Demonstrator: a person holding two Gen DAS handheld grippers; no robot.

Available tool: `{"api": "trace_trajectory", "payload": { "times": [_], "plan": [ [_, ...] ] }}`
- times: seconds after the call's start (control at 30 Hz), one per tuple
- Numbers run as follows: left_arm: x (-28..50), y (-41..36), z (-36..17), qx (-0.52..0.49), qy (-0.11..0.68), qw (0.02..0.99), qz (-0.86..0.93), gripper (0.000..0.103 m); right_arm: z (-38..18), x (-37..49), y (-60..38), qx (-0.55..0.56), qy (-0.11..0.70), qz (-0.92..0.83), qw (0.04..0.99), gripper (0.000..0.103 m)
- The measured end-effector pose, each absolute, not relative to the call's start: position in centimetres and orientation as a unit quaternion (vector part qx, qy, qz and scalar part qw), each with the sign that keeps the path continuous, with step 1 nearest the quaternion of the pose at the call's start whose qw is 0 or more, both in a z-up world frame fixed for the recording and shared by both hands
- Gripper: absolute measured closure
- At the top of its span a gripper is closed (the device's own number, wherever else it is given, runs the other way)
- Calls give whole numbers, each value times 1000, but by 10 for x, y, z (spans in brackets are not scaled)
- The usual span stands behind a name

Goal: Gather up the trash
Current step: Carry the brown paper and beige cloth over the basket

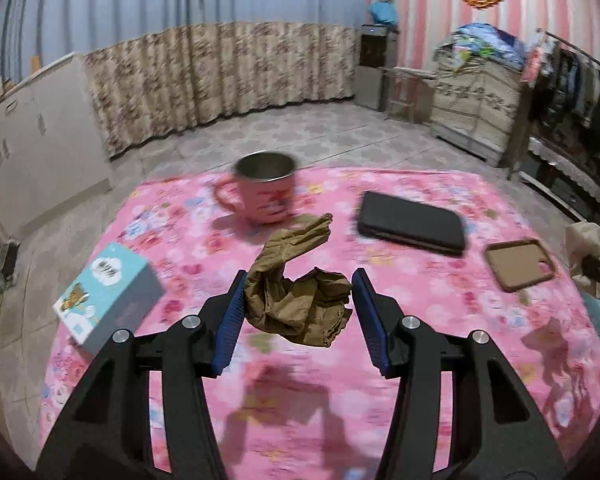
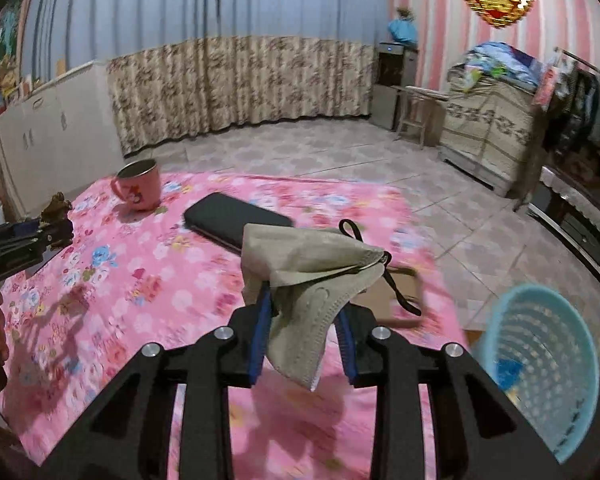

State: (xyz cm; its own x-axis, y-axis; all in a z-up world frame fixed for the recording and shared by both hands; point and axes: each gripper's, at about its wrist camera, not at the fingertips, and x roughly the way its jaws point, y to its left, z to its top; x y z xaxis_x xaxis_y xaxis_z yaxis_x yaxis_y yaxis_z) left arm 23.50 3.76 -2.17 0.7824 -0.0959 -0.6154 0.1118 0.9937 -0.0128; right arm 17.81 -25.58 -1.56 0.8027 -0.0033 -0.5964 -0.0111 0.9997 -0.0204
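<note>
The right gripper clamps a grey face mask above the pink tablecloth, near a blue basket.

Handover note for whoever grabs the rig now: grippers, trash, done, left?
Left hand-held gripper: shut on the crumpled brown wrapper, lifted off the pink tablecloth.
Right hand-held gripper: shut on the used face mask, also lifted.
The blue basket stands on the floor, right of the table; something blue already lies inside.
Done: both pieces picked up.
Left: drop both into the basket.
The pink mug, black phone, brown case and blue box on the table don't look like trash.
</note>
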Motion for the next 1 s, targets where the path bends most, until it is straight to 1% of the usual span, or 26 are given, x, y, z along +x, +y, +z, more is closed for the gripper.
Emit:
{"api": "trace_trajectory", "payload": {
  "times": [0.17,0.4,0.7,1.0],
  "plan": [
    [217,-23,-7,42,299,947,-109,52,-7,146,-301,1,310,-30,950,73],
    [198,-99,1,67,286,941,-167,52,-6,110,-364,11,299,-96,949,73],
    [187,-202,-3,53,300,922,-239,52,-16,86,-450,53,304,-169,936,73],
    [187,-304,-17,61,329,894,-298,52,-30,86,-493,85,306,-195,928,73]
  ]
}}
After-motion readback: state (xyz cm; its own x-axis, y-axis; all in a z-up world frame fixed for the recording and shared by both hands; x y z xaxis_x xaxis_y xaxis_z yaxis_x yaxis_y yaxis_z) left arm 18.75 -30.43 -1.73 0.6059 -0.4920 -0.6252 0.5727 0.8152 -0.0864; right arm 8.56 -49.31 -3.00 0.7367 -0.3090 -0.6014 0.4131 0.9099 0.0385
